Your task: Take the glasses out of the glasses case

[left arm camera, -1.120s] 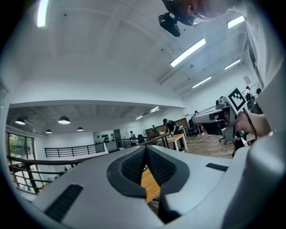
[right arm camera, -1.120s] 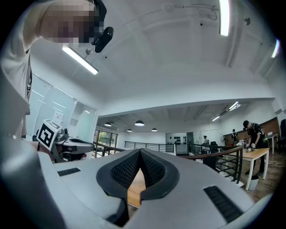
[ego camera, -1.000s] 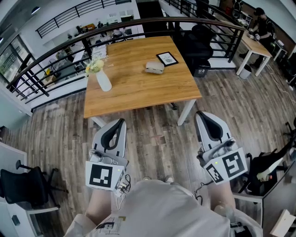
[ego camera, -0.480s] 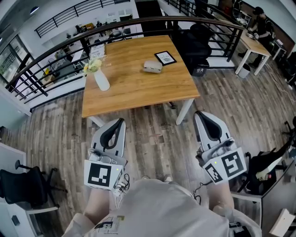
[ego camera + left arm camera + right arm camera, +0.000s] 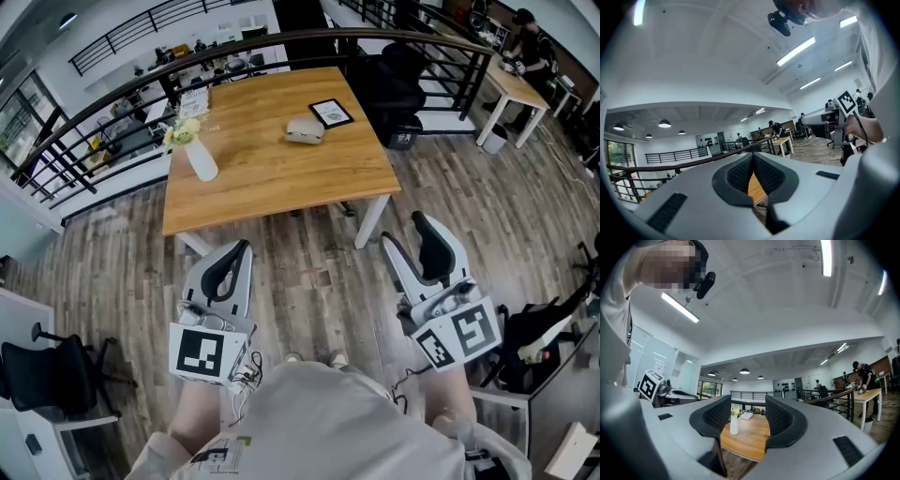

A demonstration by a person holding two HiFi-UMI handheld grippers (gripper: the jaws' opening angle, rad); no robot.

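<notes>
Glasses case (image 5: 305, 130) lies on the far side of the bench (image 5: 272, 187), well apart from me; my right gripper (image 5: 403, 231) has just spread its jaws, nothing between them; my left gripper (image 5: 242, 249) is pressed together; pinched off-centre, I judge the case may skid, or a careless reach may topple the vase (image 5: 201, 161); the case is a pale, rounded, smooth shell; the bench top is wood; the vase is slim and white.

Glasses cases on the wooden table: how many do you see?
1. The glasses case lies on the far half of the wooden table, just left of the black-framed card. None seems hidden.
</notes>
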